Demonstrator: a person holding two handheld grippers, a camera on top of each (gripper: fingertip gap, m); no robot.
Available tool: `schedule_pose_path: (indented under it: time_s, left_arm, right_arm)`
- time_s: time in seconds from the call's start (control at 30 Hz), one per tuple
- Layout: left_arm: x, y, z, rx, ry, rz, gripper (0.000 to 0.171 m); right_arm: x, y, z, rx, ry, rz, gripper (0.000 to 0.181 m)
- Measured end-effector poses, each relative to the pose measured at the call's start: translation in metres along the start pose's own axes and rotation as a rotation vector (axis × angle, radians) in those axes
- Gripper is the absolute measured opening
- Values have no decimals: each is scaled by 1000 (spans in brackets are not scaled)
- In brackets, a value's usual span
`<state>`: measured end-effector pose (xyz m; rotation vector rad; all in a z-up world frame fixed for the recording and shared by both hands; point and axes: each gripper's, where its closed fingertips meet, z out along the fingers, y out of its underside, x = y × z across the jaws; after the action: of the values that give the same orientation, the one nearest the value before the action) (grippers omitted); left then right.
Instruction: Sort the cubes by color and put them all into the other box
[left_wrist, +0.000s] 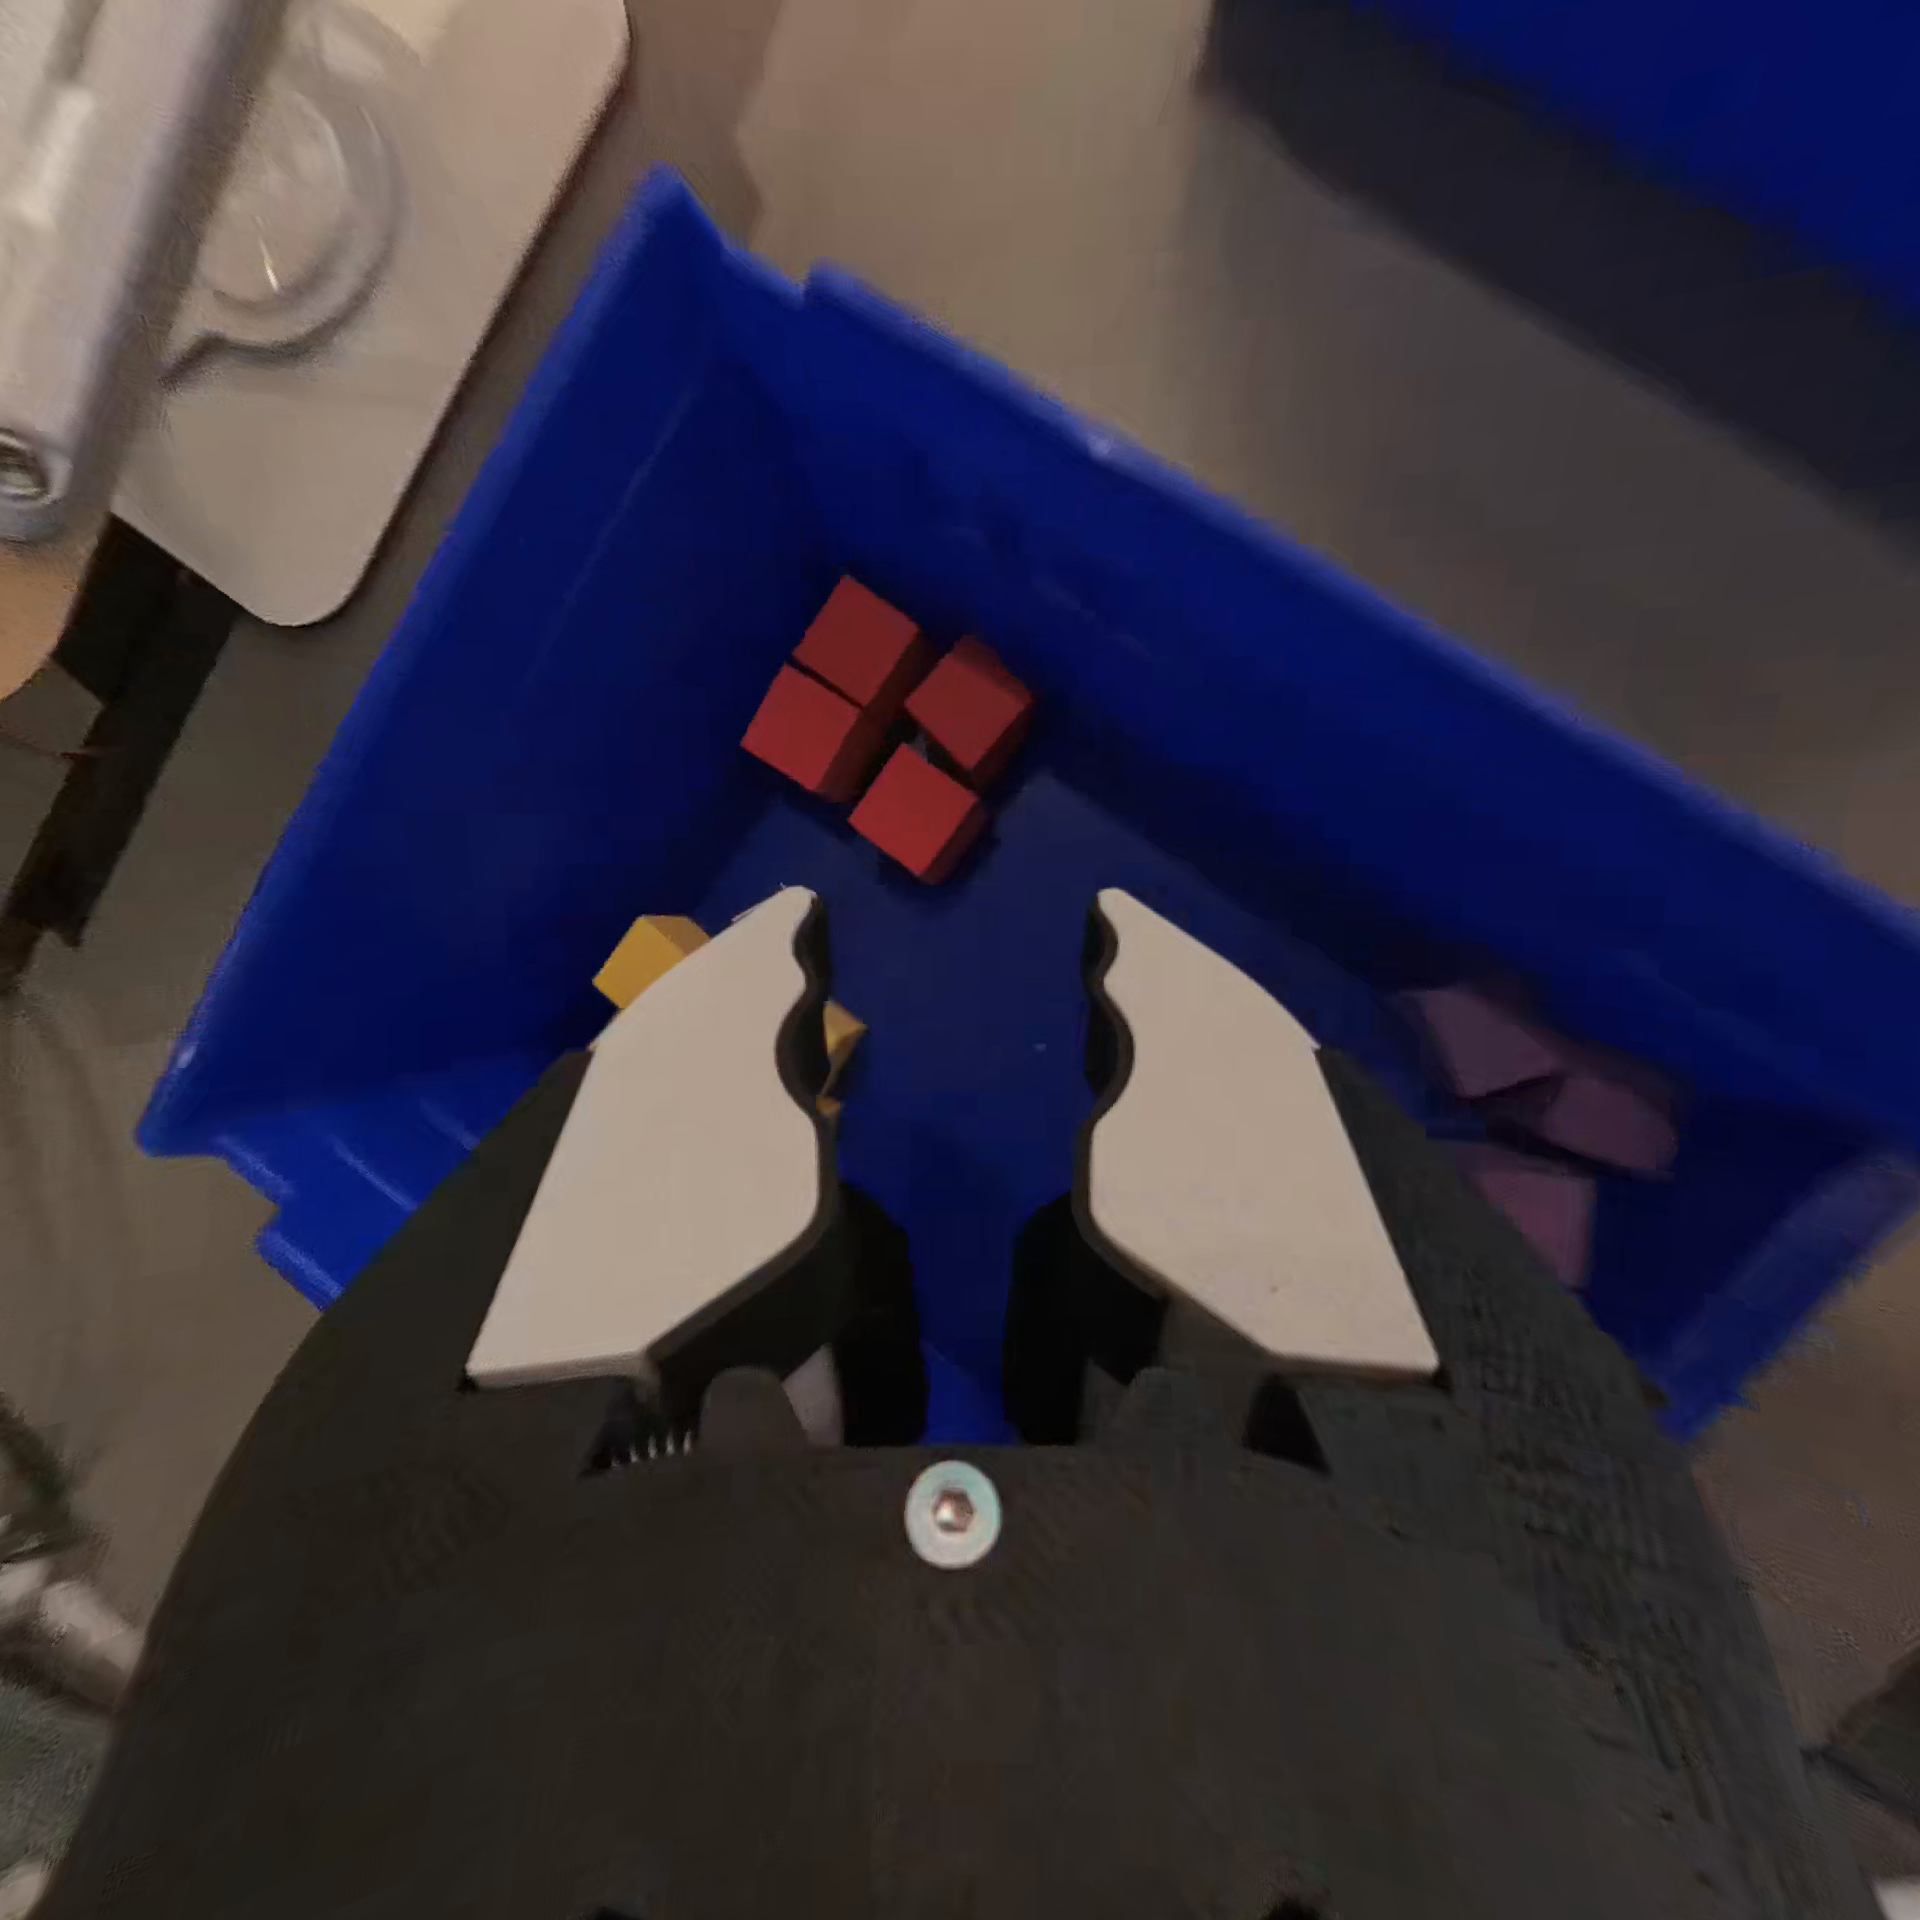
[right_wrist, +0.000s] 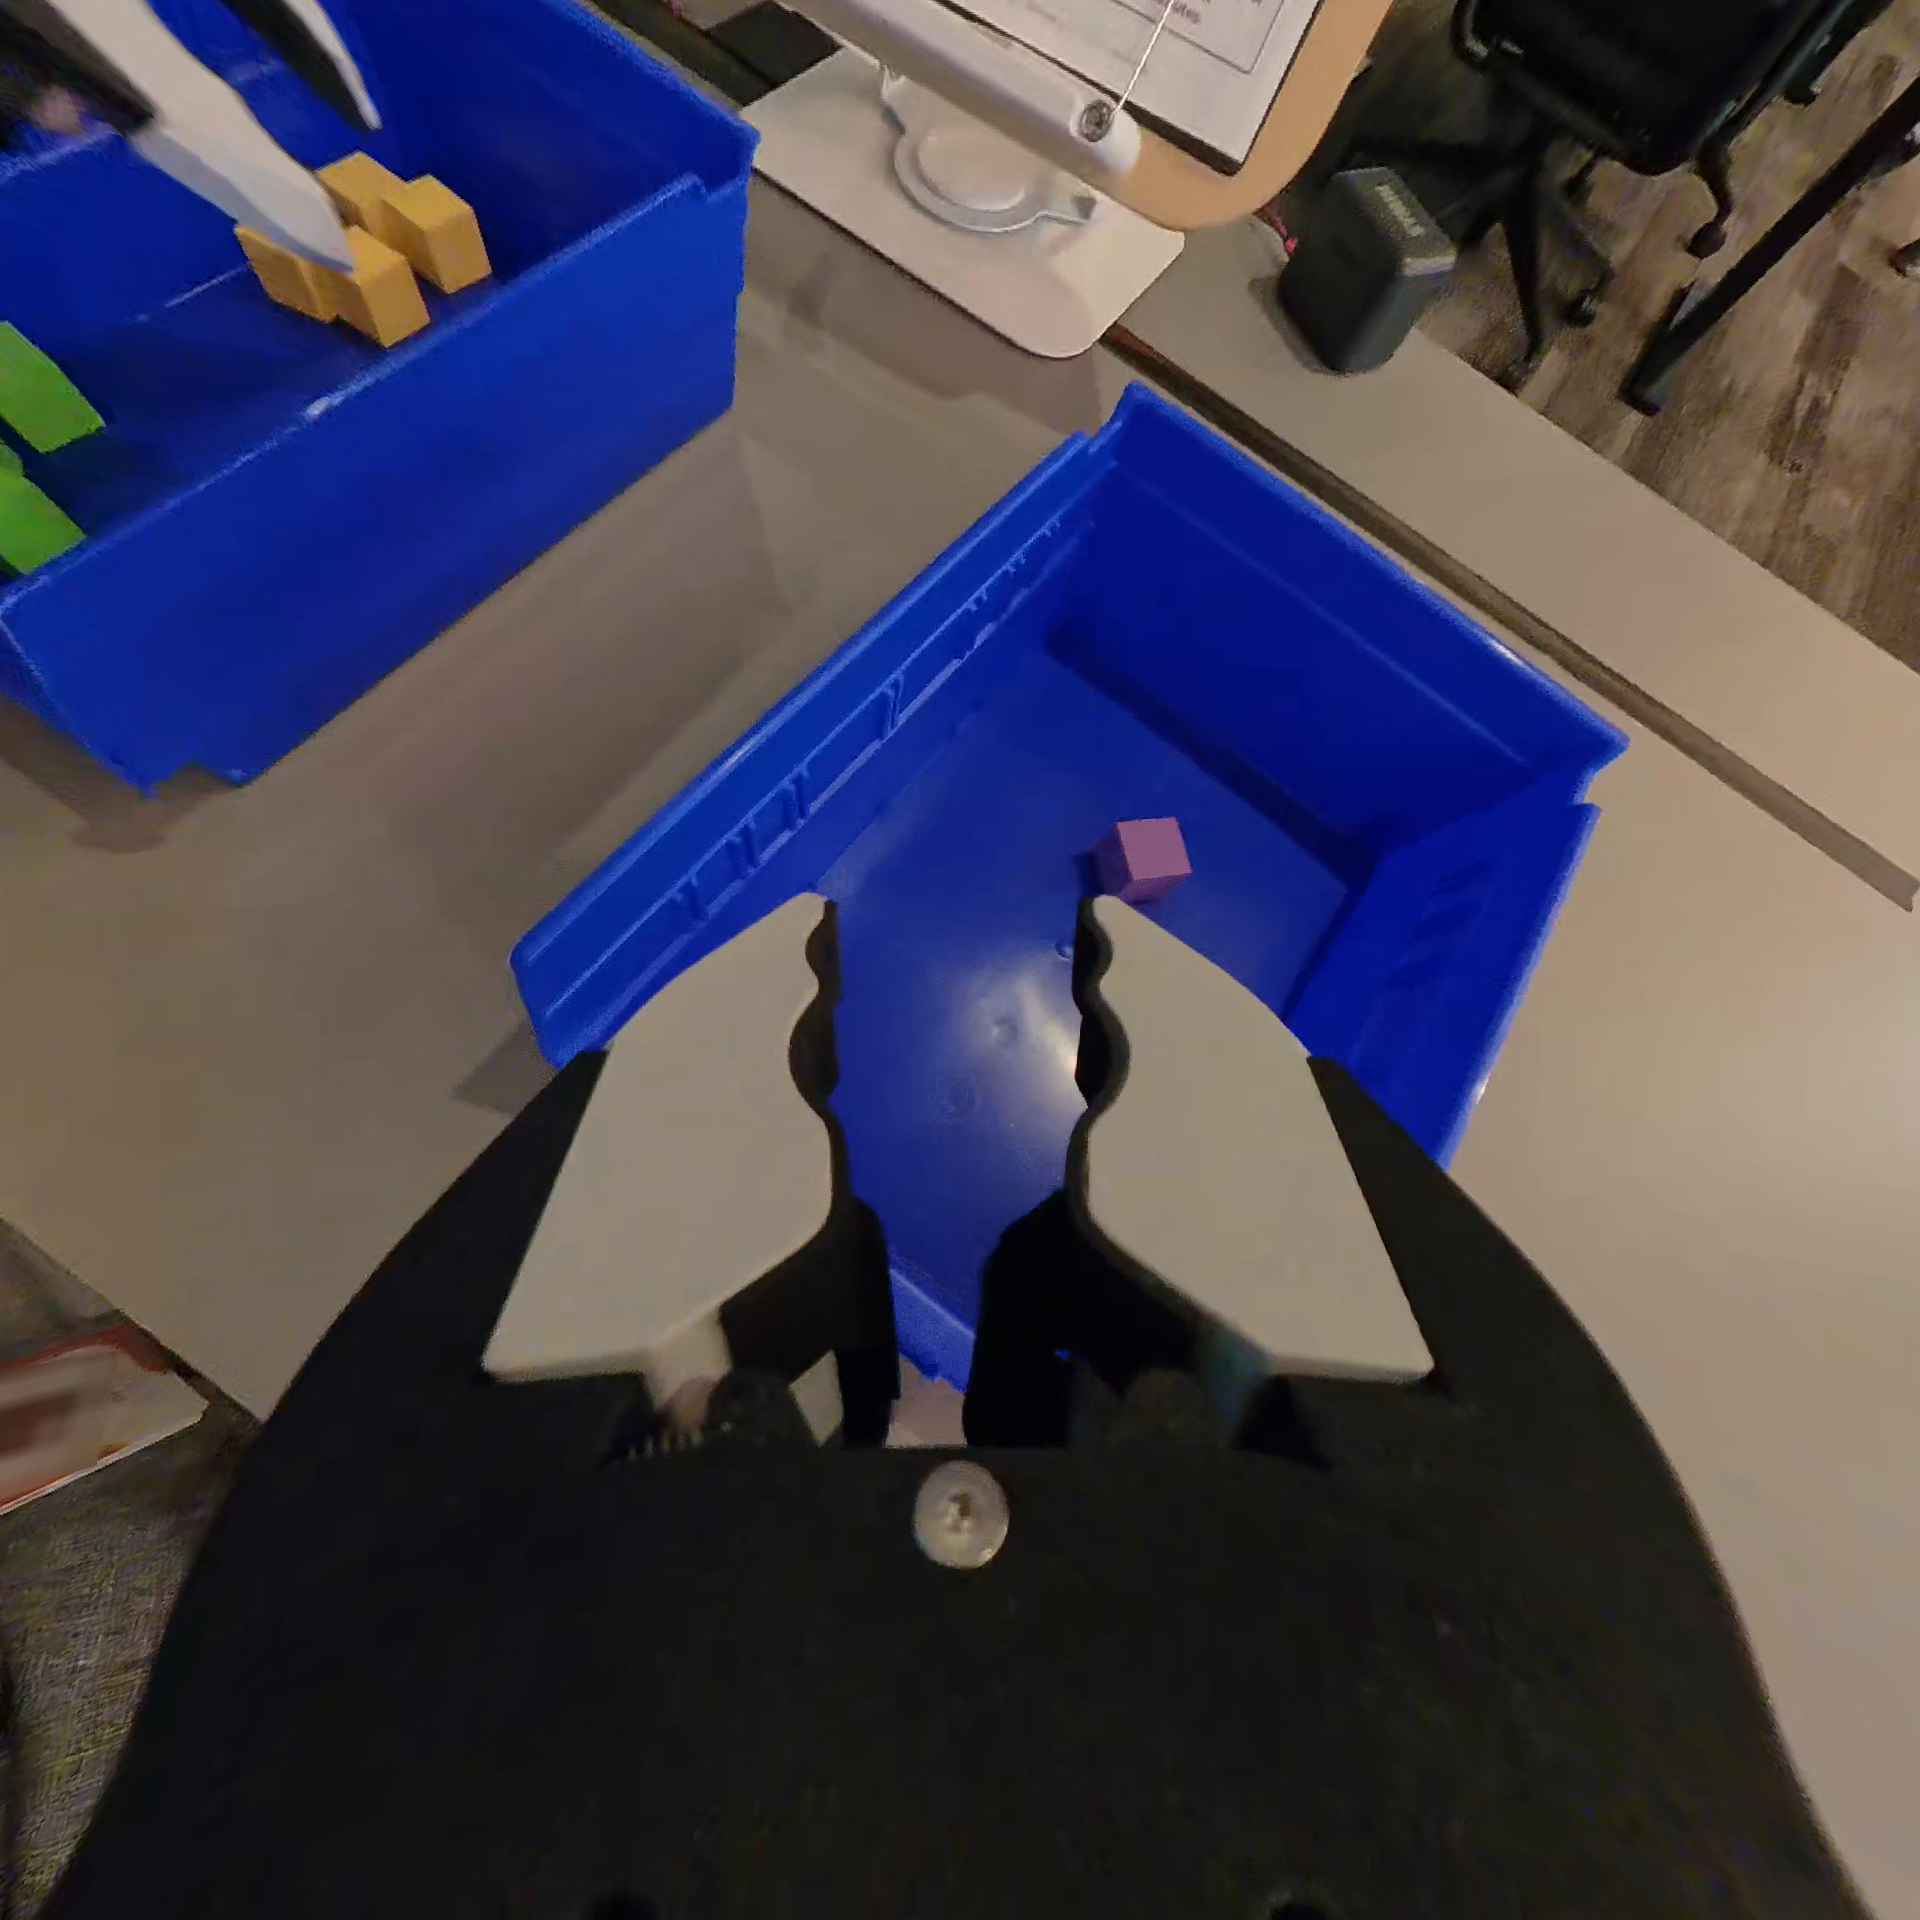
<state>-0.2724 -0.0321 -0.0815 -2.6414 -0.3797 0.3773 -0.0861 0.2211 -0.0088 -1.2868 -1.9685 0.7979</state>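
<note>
My left gripper (left_wrist: 951, 914) is open and empty over a large blue bin (left_wrist: 582, 665). In that bin, several red cubes (left_wrist: 888, 727) lie just ahead of the fingertips, yellow cubes (left_wrist: 649, 951) sit partly hidden under the left finger, and purple cubes (left_wrist: 1538, 1112) lie to the right. My right gripper (right_wrist: 951, 914) is open and empty over a smaller blue bin (right_wrist: 1351, 665). One purple cube (right_wrist: 1143, 857) lies on that bin's floor just past the right fingertip. In the right wrist view the left gripper's fingers (right_wrist: 249, 177) hover over yellow cubes (right_wrist: 395, 249) in the large bin (right_wrist: 416, 488).
Both bins stand on a grey table (right_wrist: 520, 914). Green blocks (right_wrist: 36, 447) lie in the large bin. A white stand base (right_wrist: 997, 208) sits behind the bins. A dark box (right_wrist: 1361, 270) and black chair legs (right_wrist: 1683, 208) are on the floor beyond the table edge.
</note>
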Motion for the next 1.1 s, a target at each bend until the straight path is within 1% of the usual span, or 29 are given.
schedule_pose_path:
  time_s: [0.07,0.1,0.2,0.3,0.4,0.53,0.6,0.67,0.7,0.77,0.8,0.83,0.87,0.93,0.97,1.0,1.03,1.1]
  left_arm:
    - [-8,6,22,-112,-13,10,48]
    - [-7,6,31,-140,10,-13,48]
    - [-4,5,48,-185,63,-52,49]
    - [-7,10,57,-237,41,-14,49]
    - [-5,15,65,-274,51,-12,50]
    - [-4,19,79,-299,78,-17,48]
    - [-4,19,81,-287,89,-16,39]
    - [-9,22,76,-296,67,-40,38]
    - [-9,21,70,-276,73,-62,37]
    - [-3,13,53,-193,119,-132,37]
    - [4,7,41,-133,170,-175,37]
    - [15,-3,27,-47,251,-224,37]
    - [30,-17,8,61,369,-281,36]
    - [68,-46,-39,272,702,-381,36]
    - [85,-55,-62,336,858,-409,36]
    - [100,-60,-81,369,985,-415,36]
    - [113,-62,-94,377,1079,-413,36]
    - [137,-62,-112,349,1214,-394,35]
  right_arm:
    - [-5,3,-1,8,0,-2,43]
    - [-7,4,-2,14,-1,-1,42]
    - [-9,6,-6,41,0,9,42]
    - [-8,7,-10,61,0,14,42]
    - [-6,5,-12,77,6,17,42]
    - [-10,1,-14,96,5,1,41]
    - [-13,0,-13,96,4,-13,40]
    - [-17,2,-12,87,0,-24,40]
    - [-20,2,-11,90,-3,-33,40]
    - [-30,-3,-9,111,-36,-56,39]
    - [-40,-8,-8,138,-70,-72,39]
    - [-53,-16,-8,179,-115,-102,39]
    - [-68,-25,-7,229,-156,-147,40]
    - [-97,-45,-4,332,-182,-274,43]
    - [-109,-54,-2,372,-173,-352,44]
    - [-121,-62,2,399,-155,-431,45]
    - [-133,-70,5,419,-143,-503,46]
    - [-154,-87,7,464,-141,-602,48]
